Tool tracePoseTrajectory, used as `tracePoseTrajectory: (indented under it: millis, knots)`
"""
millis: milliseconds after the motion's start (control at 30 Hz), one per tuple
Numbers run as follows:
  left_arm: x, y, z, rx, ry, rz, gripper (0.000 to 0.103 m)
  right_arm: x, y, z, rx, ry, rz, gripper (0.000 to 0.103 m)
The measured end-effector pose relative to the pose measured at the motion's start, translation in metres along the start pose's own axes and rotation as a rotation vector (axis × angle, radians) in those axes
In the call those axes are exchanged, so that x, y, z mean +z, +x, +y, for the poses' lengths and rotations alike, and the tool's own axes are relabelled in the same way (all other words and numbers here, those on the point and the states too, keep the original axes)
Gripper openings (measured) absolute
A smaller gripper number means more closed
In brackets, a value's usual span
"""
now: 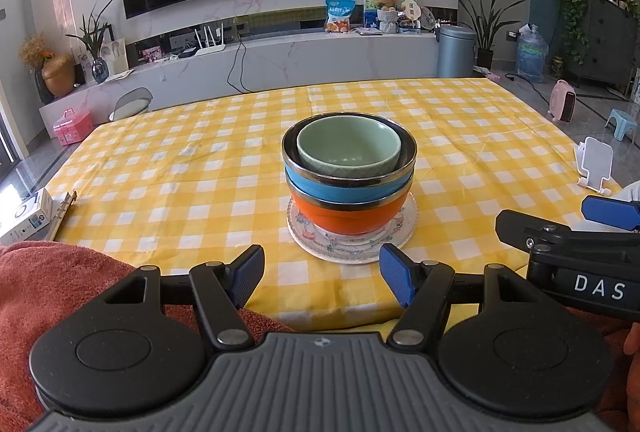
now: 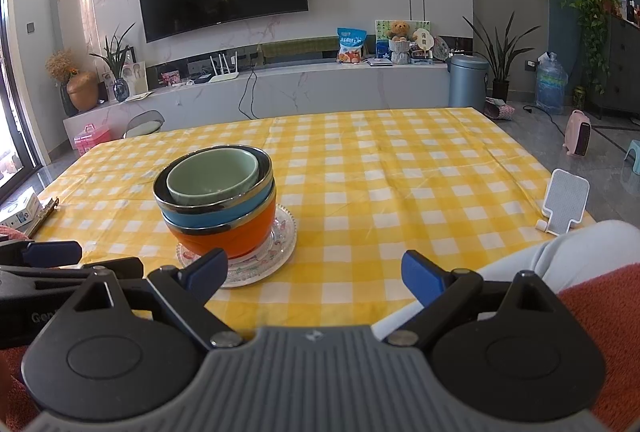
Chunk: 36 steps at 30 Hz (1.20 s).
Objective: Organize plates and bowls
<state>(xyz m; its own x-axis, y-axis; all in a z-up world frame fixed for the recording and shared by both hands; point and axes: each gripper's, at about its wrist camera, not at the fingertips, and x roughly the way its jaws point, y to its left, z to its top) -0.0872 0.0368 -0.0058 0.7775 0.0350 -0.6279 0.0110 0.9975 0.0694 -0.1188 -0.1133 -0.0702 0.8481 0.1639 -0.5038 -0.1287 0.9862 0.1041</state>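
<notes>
The left tongs (image 1: 322, 274) are held low at the near edge of the tabletop (image 1: 160, 168), their blue pads spread wide with nothing between them; the right tongs (image 2: 314, 274) sit just beside them on the right, likewise released and empty, one blue pad lying in front of the plate's near rim in that view; both pairs stay short of the crockery and touch none of it. Straight ahead of the left tongs stands a single stack on the yellow-and-white checked cloth; at the bottom lies a clear patterned glass plate (image 1: 394, 238), flat on the cloth near the front edge; on it rests an orange bowl (image 1: 346, 218) with a metal rim; nested in that is a blue bowl (image 1: 348, 190), also steel-rimmed; inside the blue bowl sits a pale green ceramic bowl (image 1: 348, 152), upright and holding nothing. Off to the right edge of the tabletop a white phone stand (image 2: 566, 202) props up on its own, well apart from the stack; at the far left edge lie a small white box (image 1: 26, 218) and a binder clip mechanism (image 1: 66, 206).
</notes>
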Motion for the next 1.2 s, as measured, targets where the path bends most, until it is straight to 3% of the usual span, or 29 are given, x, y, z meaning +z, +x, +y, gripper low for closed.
tracePoseTrajectory:
  millis: [1200]
  knots:
    - [0.0008, -0.0014, 0.0016, 0.003, 0.007, 0.003, 0.078, -0.0014, 0.0002, 0.0005, 0.006, 0.006, 0.003, 0.092]
